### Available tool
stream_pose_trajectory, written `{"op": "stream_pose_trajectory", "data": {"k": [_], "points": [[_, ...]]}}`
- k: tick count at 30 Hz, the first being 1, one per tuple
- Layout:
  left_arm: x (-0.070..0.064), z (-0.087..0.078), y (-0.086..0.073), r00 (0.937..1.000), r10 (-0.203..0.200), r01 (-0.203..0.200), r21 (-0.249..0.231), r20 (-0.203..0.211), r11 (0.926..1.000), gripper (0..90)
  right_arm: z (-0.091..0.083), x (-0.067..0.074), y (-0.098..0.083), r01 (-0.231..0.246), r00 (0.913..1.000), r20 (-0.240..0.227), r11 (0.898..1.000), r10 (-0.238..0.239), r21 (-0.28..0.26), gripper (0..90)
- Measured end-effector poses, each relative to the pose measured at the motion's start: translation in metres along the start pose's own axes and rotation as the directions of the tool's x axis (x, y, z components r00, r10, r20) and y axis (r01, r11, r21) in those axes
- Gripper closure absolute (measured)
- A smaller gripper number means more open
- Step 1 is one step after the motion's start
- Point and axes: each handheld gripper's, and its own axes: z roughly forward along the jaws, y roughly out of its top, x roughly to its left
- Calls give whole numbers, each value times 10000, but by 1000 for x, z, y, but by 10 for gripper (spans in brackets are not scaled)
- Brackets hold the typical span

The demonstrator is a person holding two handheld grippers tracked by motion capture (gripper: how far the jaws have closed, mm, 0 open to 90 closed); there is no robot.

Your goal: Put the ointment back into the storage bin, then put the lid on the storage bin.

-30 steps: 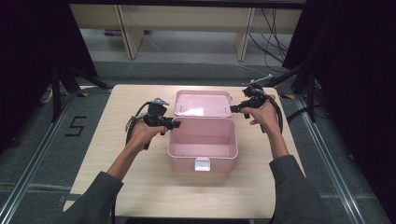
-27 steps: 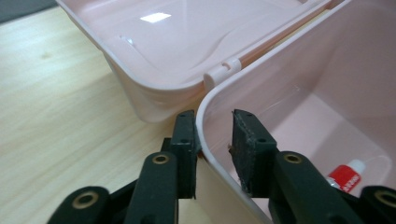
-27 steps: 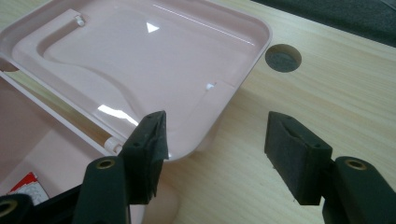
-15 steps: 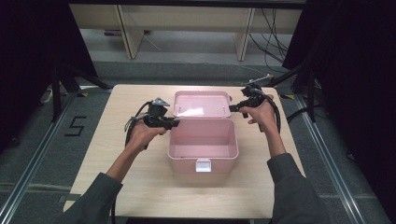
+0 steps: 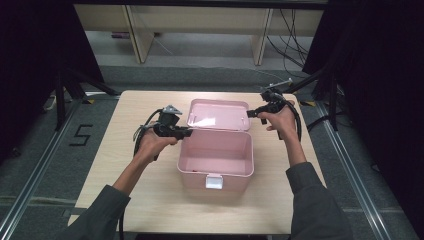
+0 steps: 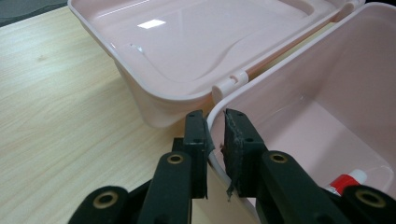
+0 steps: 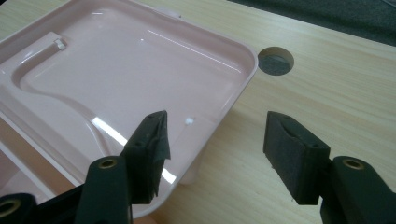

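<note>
A pale wooden table [image 5: 150, 200] carries a pink box [image 5: 216, 159] at its middle, with the lid [image 5: 218, 114] thrown fully back and lying flat on the far side. So the opening looks done; what is left, by my reading, is either working with what sits inside — a small red-and-white tube [image 6: 344, 181] lies on the box floor — or swinging the lid shut again. The left gripper [image 6: 215, 128] has just been closing, and its jaws now pinch the thin left wall of the box at its far corner, by the hinge [image 6: 229, 83]. The right gripper [image 7: 215, 133] stands well open, holding nothing, with the lid's right rim passing between its jaws but touching neither. Against the earlier frames, box, lid and both hands sit where they were — the narrowed left jaws are the one difference.
</note>
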Motion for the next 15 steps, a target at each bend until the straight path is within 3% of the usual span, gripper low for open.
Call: {"op": "stream_pose_trajectory", "data": {"k": [9, 10, 11, 15], "points": [[-3, -4, -2, 9999, 117, -116, 78, -52, 9999, 788, 4, 0, 1, -122, 9999, 100, 9999, 122, 35, 414], [-4, -5, -3, 9999, 136, -136, 95, -33, 9999, 787, 4, 3, 1, -484, 9988, 71, 9988, 483, 87, 414], [-4, -5, -3, 9999, 128, -128, 99, -9, 9999, 787, 5, 0, 2, -159, 9998, 98, 9999, 159, -36, 414], [-5, -6, -5, 10000, -10, 10, 13, -59, 10000, 786, 8, 0, 1, -217, 9996, 151, 9998, 218, -34, 416]]}}
